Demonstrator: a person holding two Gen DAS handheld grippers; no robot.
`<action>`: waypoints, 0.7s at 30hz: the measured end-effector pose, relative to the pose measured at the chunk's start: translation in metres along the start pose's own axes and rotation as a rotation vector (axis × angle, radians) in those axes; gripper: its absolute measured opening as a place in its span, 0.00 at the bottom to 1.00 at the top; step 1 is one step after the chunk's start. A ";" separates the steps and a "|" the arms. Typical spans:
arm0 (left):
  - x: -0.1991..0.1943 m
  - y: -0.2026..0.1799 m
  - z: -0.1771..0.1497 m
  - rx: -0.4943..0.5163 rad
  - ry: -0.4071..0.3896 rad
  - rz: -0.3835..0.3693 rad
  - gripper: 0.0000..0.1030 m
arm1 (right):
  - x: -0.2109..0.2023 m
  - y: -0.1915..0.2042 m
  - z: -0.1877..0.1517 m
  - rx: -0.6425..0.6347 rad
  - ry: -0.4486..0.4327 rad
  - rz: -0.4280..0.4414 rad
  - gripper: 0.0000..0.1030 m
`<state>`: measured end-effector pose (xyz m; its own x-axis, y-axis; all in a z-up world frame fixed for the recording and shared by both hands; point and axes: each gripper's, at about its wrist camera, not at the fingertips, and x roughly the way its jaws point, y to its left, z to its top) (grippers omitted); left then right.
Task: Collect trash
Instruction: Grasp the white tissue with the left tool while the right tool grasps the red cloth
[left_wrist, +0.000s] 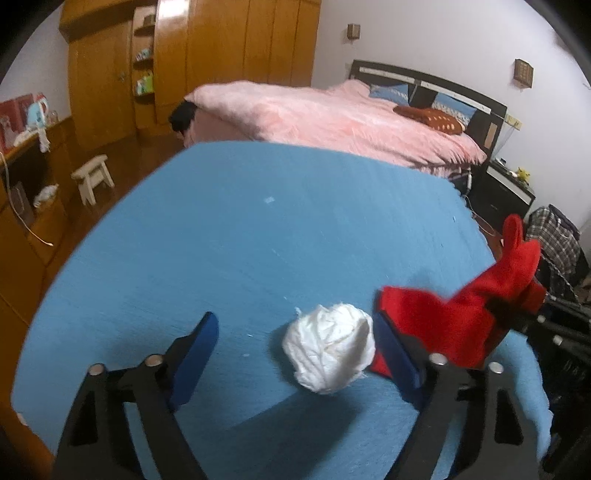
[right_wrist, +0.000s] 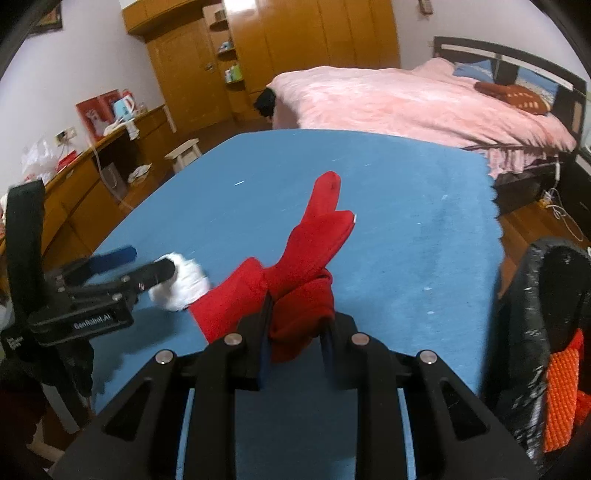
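Beyond the blue table (left_wrist: 258, 240), a pink bed (left_wrist: 332, 114), perhaps unmade.

The near part of the red cloth (right_wrist: 295, 269) is pinched from sight between the right gripper (right_wrist: 295, 317) fingers, and its lower folds are covered by the black frame. The right side of the crumpled white tissue (left_wrist: 328, 350) is partly masked by the left gripper (left_wrist: 295, 343) pad; whether it is touched cannot be told. In the right wrist view, the tissue's left half is hidden behind a black finger. The black bin bag (right_wrist: 535, 332) is cut off by the right edge. Shelf items in the wooden wardrobe (left_wrist: 192, 55) are too small to identify.
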<state>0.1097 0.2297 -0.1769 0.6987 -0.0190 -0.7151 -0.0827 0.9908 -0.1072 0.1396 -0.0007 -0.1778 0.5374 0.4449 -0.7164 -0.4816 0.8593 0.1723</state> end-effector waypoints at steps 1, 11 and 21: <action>0.004 -0.001 0.000 -0.001 0.014 -0.007 0.72 | 0.000 -0.003 0.001 0.004 0.000 -0.005 0.21; 0.016 -0.017 -0.002 0.028 0.069 -0.106 0.35 | -0.001 -0.013 0.004 0.017 -0.005 -0.010 0.21; -0.019 -0.030 0.020 0.052 -0.022 -0.102 0.32 | -0.020 -0.007 0.018 0.015 -0.050 0.004 0.21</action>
<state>0.1129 0.2033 -0.1459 0.7174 -0.1176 -0.6866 0.0262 0.9895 -0.1421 0.1442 -0.0111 -0.1526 0.5698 0.4603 -0.6808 -0.4738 0.8609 0.1855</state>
